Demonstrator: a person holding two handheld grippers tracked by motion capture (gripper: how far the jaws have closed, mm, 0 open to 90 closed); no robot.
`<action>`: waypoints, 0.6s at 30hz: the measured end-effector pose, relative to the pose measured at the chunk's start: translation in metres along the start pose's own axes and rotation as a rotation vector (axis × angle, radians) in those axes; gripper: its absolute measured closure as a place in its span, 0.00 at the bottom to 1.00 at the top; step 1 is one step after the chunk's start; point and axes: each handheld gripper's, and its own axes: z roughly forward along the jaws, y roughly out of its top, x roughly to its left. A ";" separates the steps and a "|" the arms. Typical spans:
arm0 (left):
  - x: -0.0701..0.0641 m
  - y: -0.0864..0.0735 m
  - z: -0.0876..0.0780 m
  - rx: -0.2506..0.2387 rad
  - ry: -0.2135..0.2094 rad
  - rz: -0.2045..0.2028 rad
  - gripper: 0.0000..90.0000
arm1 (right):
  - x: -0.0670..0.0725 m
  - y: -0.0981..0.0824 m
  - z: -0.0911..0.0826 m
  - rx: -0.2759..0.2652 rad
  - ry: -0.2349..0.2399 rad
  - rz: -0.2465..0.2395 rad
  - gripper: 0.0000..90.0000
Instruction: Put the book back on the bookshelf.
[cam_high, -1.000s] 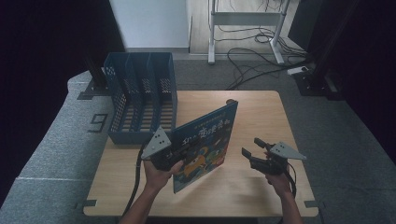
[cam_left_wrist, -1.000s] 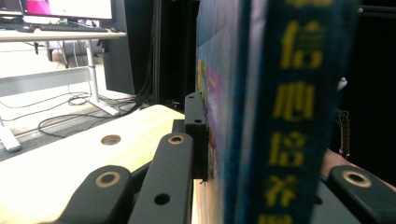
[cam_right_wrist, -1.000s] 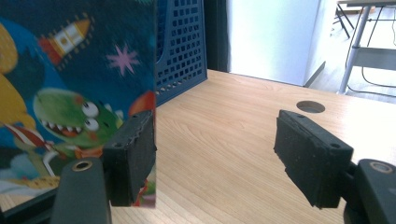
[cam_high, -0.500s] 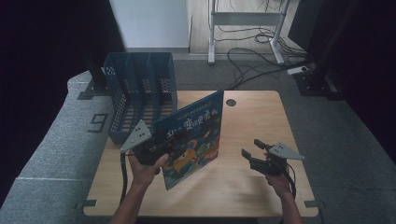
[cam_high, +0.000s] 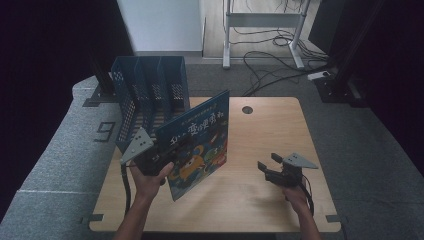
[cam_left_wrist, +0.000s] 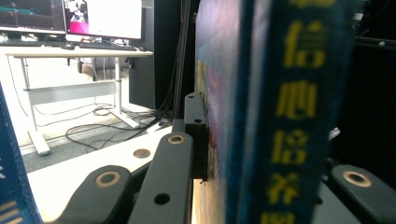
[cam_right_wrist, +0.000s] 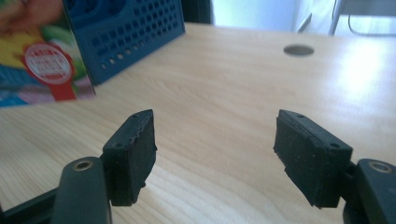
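high view: left tool (cam_high: 167, 156) clamps glossy flat picture book (cam_high: 200, 142) upright.

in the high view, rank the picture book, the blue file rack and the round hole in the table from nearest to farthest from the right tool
Measured from the right tool, open and low over the table's right side:
1. Round hole, beyond it toward the table's far edge.
2. Picture book, left of it, held upright in the left tool. Its nearest edge is almost as close as the hole, so these two are close to call.
3. Blue file rack, at the far left corner.

A large "9" (cam_high: 106, 132) stands on the grey floor mat left of the tabletop (cam_high: 280, 130); the book (cam_high: 197, 142) bears unreadable yellow characters.
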 end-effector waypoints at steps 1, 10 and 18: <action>0.000 0.000 0.000 0.001 -0.005 -0.006 0.92 | 0.000 -0.002 0.001 0.008 0.005 -0.003 0.32; 0.000 0.001 -0.002 -0.016 -0.017 -0.015 0.92 | -0.001 -0.012 0.012 0.095 -0.073 0.018 0.32; 0.007 0.005 -0.009 -0.035 -0.027 -0.048 0.92 | -0.007 -0.020 0.019 0.162 -0.099 0.042 0.32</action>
